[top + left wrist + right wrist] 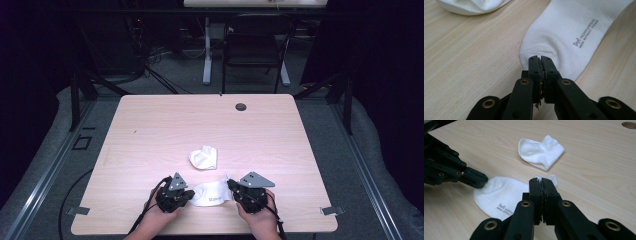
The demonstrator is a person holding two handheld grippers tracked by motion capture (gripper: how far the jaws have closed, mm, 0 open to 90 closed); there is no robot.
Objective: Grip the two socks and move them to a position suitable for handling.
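Two tools hold one white sock flat on the tabletop, one at each end.

The left tool (pixel 540 58) has its jaws shut on the rounded end of the printed sock (pixel 571 32); the pinched cloth is hidden between the pads. The right tool (pixel 541 180) is also closed, on the opposite end of this sock, where a small flap of cloth shows just past its tips and the grip itself is hard to see. Beyond both tools lies a second, crumpled sock (pixel 204 157), apart from them. The tabletop (pixel 165 125) carries both socks.
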